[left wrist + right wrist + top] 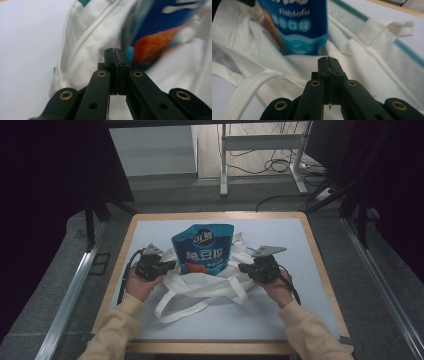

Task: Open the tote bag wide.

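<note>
Even, soft light on the table, dark surroundings; gripper views blur up close.

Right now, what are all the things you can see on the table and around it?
Snack pouch: one, blue with white writing and an orange patch, mid-table, its lower end tucked in the bag's mouth.
Cloth bag: one, white with long white straps, lying mid-table, the straps trailing toward the person.
Table: one, pale top with a wooden edge.
Metal frame legs: white, on the floor beyond the table.
Cables: several, dark, on the floor at the far right.
Left gripper: one, black, at the bag's left side, fingers closed.
Right gripper: one, black, at the bag's right side, fingers closed.
Sleeves: two, pale yellow, at the bottom.
</note>
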{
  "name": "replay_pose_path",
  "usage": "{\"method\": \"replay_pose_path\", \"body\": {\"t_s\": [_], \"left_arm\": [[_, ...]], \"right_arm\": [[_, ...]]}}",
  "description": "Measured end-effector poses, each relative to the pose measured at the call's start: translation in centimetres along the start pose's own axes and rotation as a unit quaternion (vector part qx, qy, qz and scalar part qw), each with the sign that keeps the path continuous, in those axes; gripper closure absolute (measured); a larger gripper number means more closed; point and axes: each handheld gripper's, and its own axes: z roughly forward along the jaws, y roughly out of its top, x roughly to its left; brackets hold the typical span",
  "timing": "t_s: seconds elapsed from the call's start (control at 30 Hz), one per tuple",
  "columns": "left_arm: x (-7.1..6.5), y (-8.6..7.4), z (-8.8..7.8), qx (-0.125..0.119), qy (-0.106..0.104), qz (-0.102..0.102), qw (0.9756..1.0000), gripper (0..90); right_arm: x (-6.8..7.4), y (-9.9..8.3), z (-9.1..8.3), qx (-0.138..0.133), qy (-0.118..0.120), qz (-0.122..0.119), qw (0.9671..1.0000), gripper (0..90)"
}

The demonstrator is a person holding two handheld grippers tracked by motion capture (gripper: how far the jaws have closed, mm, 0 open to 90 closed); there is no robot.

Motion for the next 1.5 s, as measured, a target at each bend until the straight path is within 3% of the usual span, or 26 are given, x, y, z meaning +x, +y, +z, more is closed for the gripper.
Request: {"method": "replay_pose_path", "body": {"t_s": [0.1, 0.43, 0.67, 0.83, 0.97, 1.07, 1.3, 1.5], "left_arm": [[0.5, 0.5, 0.8, 0.015, 0.008, -0.003, 0.9999, 89.9], [2.1, 0.6, 2.6, 0.018, 0.01, -0.04, 0.999, 89.9], [2.5, 0.5, 3.2, 0.02, 0.011, -0.047, 0.9986, 90.0], [2.4, 0.5, 3.1, 0.018, 0.01, -0.046, 0.9987, 89.9], [2.3, 0.5, 2.9, 0.013, 0.009, -0.043, 0.9989, 89.9], [2.1, 0.5, 2.3, 0.003, 0.003, -0.038, 0.9993, 89.9], [1.1, 0.7, -0.3, -0.031, -0.011, -0.025, 0.9991, 89.9], [0.0, -0.4, -2.6, -0.055, -0.024, -0.009, 0.9982, 89.8]], "right_arm": [[0.4, -0.7, 0.6, 0.013, 0.016, -0.003, 0.9998, 89.0], [1.0, -3.8, 1.2, 0.055, 0.037, -0.007, 0.9978, 89.0], [1.4, -5.4, 1.5, 0.077, 0.045, -0.009, 0.9959, 89.1], [1.4, -5.6, 1.5, 0.076, 0.047, -0.008, 0.996, 89.1], [1.4, -5.5, 1.5, 0.07, 0.044, -0.01, 0.9965, 89.1], [1.5, -5.1, 1.0, 0.049, 0.04, -0.008, 0.998, 89.1], [1.2, -3.7, -1.6, -0.016, 0.022, -0.003, 0.9996, 89.0], [0.4, -3.4, -3.1, -0.044, 0.011, 0.005, 0.999, 89.0]]}}
